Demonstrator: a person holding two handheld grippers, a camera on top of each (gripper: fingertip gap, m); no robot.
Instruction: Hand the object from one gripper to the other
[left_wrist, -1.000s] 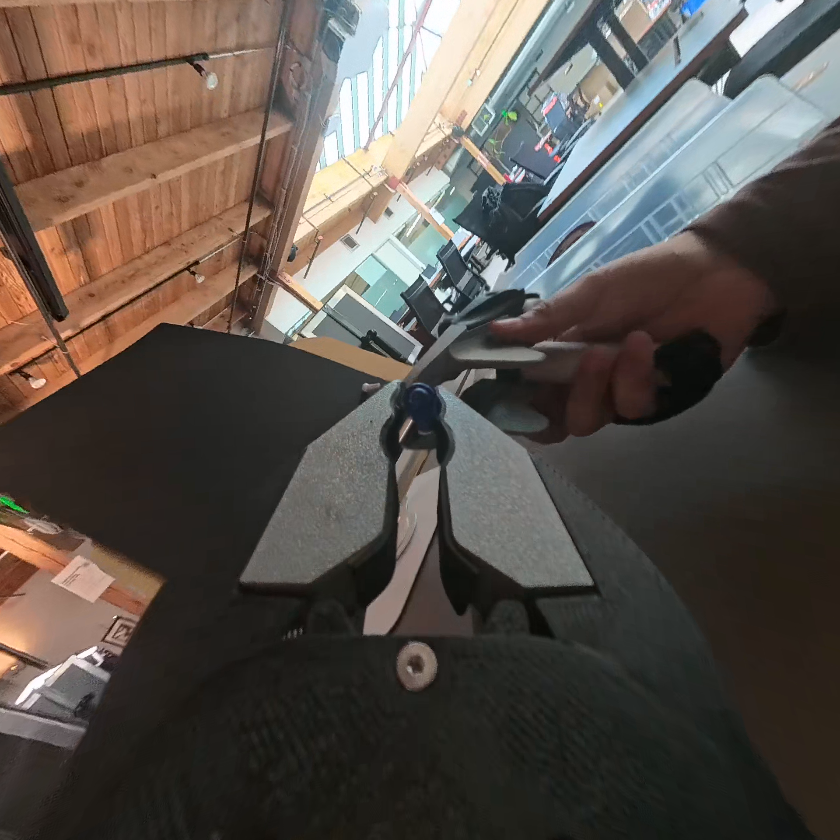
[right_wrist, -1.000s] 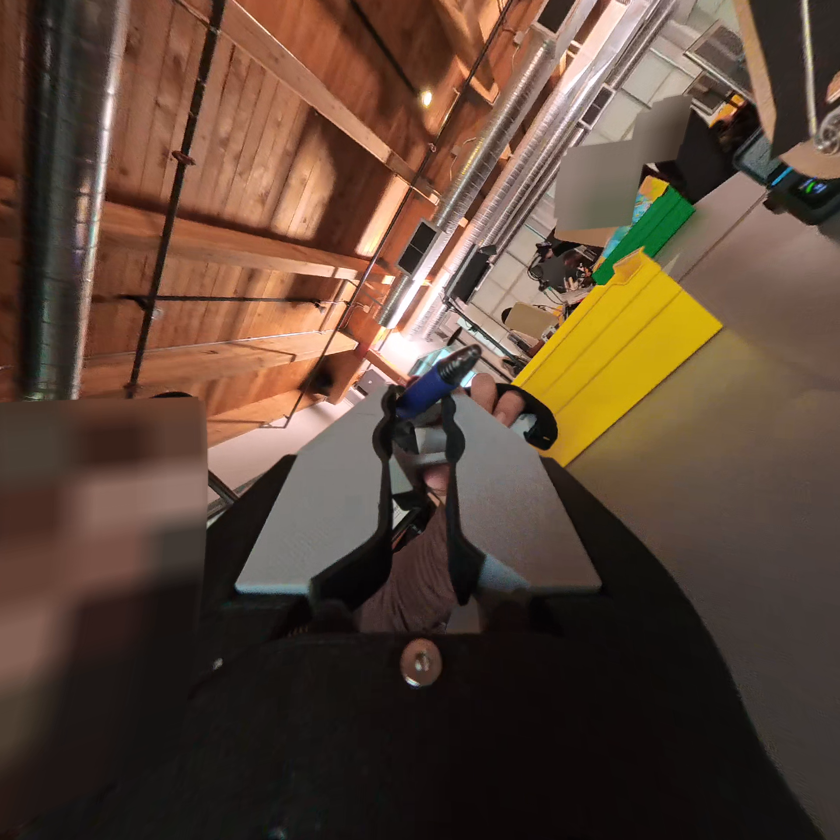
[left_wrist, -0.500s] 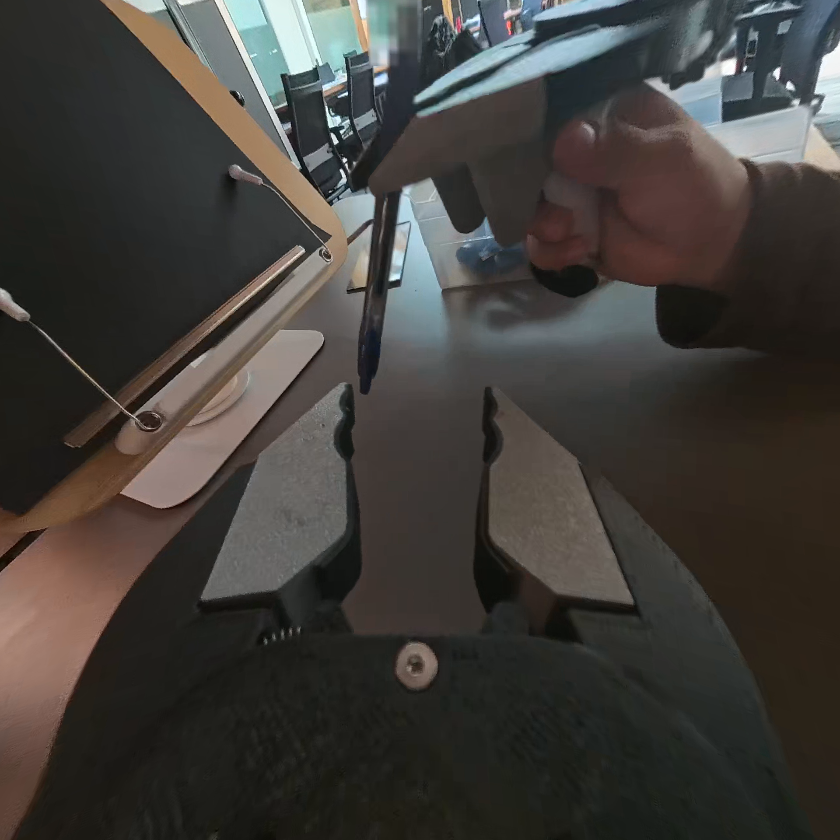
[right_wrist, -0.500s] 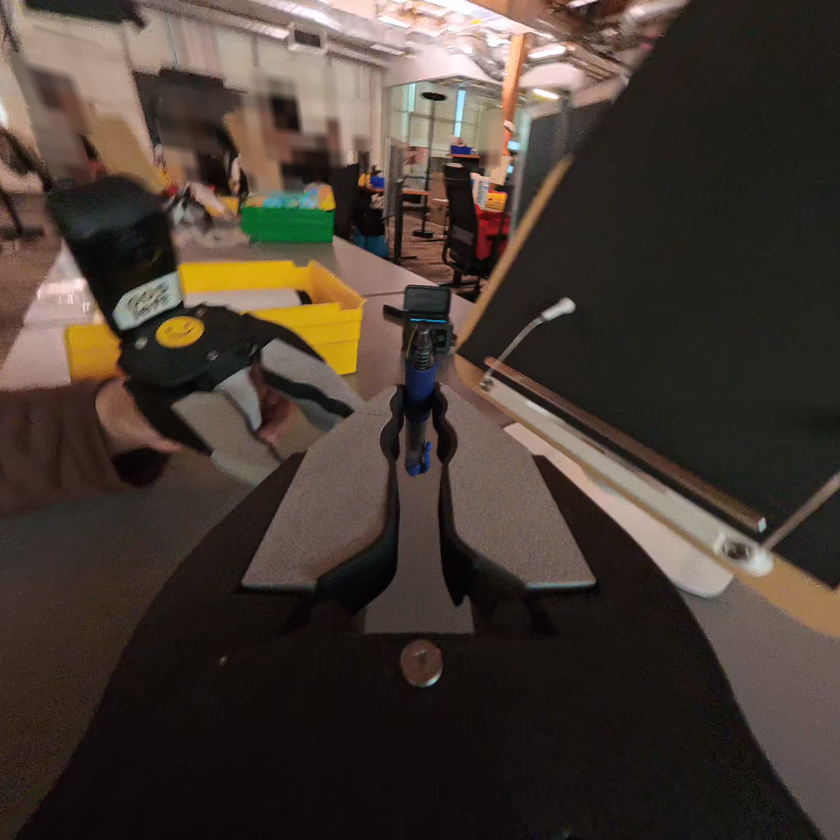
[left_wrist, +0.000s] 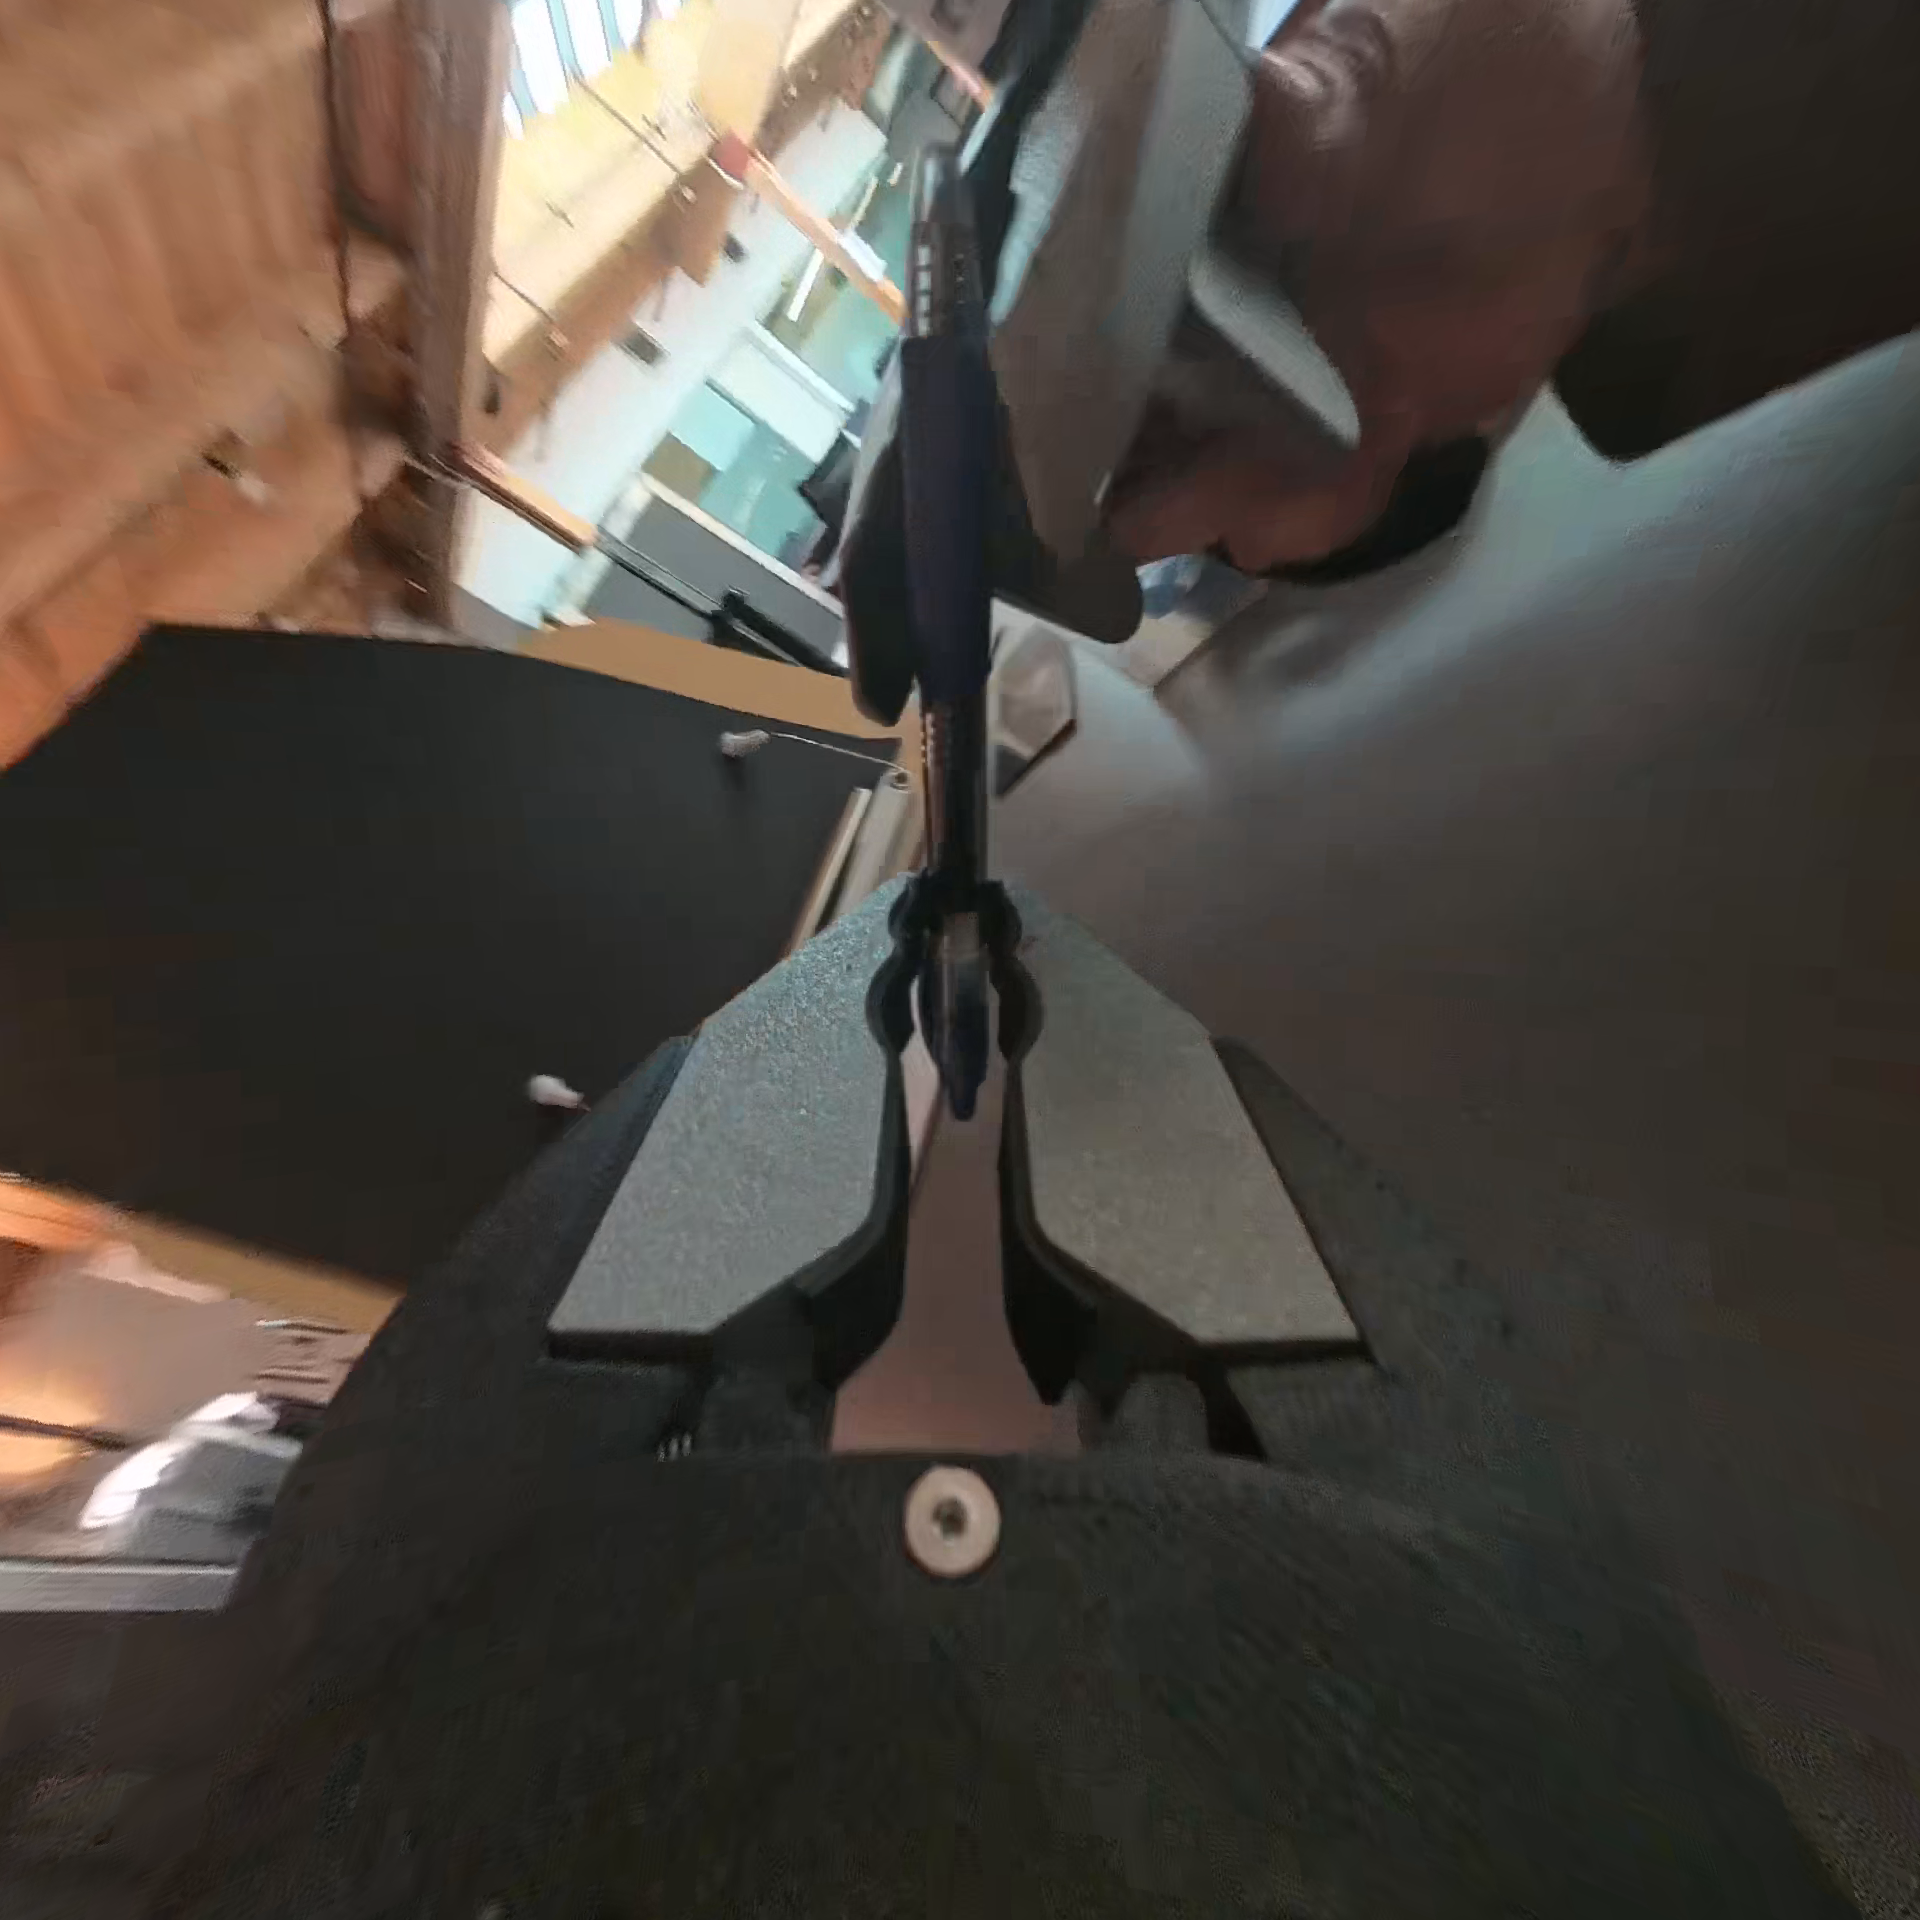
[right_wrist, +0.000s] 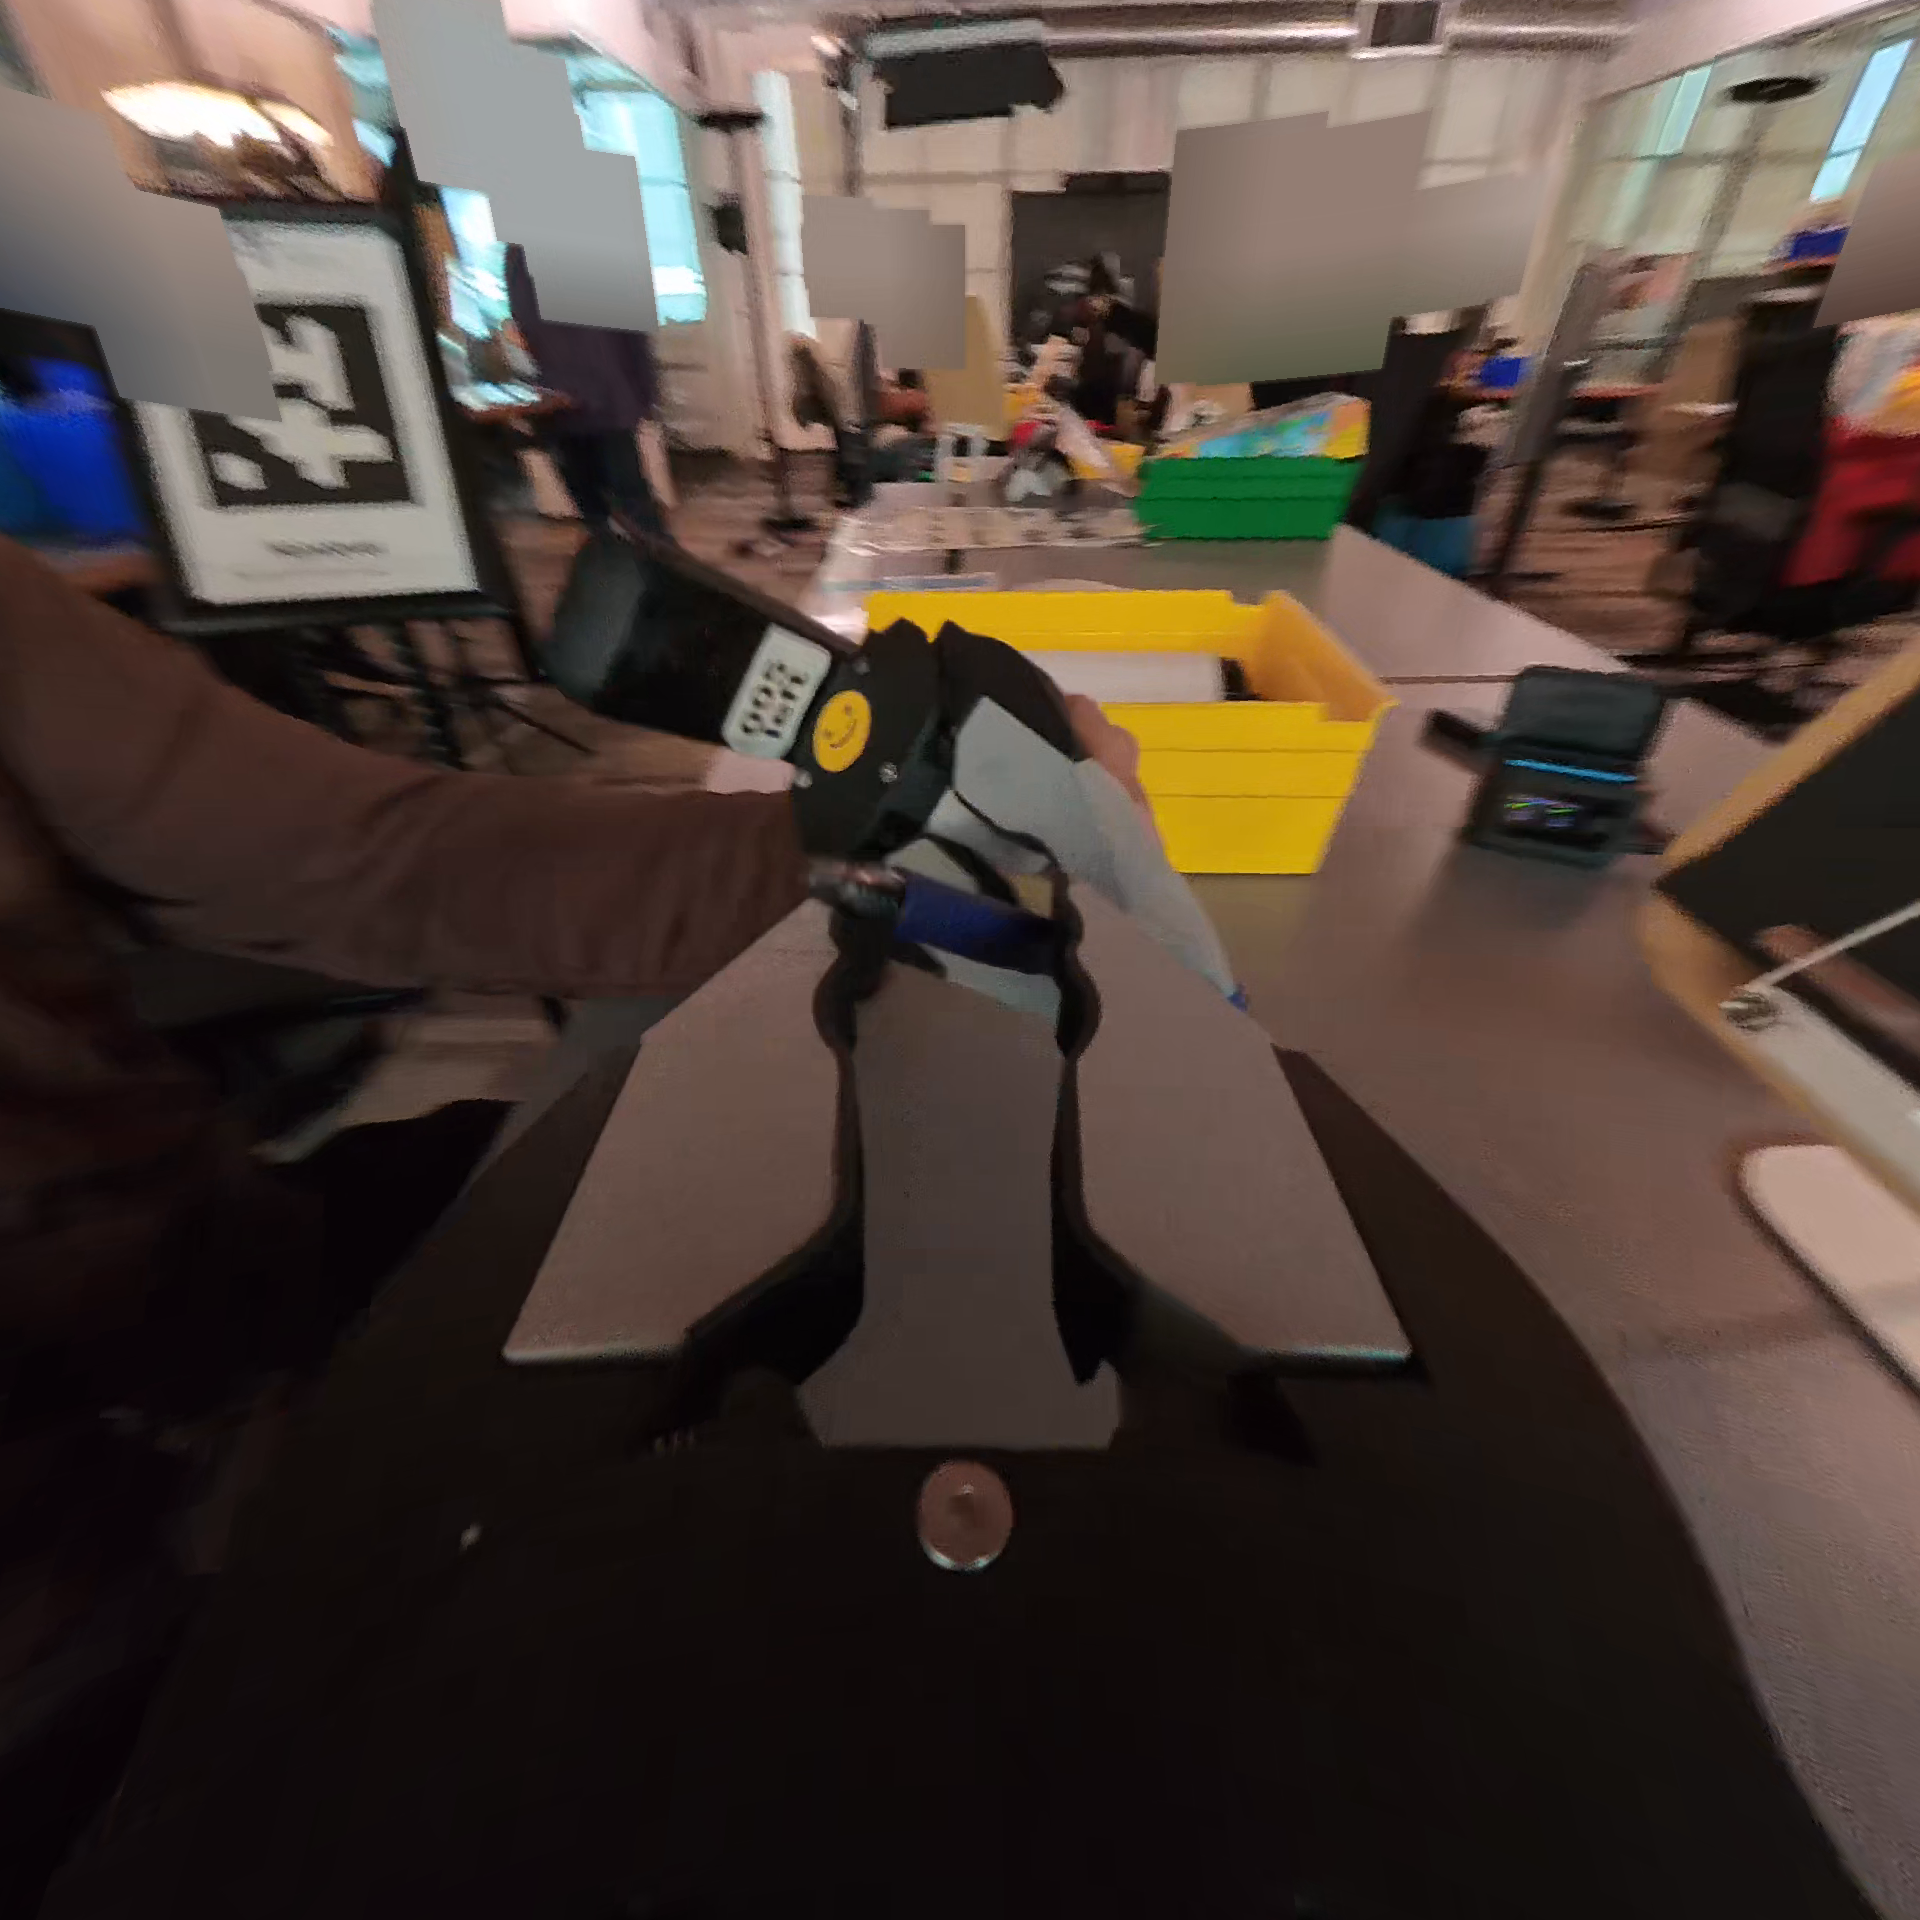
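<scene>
Our left gripper (left_wrist: 954, 940) pinches the pen (left_wrist: 948, 582) by its tip end, just under the part-open right gripper (right_wrist: 956, 971); light, stiff, slick, so we'd grip mid-barrel.

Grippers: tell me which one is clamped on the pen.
The left gripper: it is shut on the blue pen near its tip, while the right gripper stands with jaws apart.
</scene>
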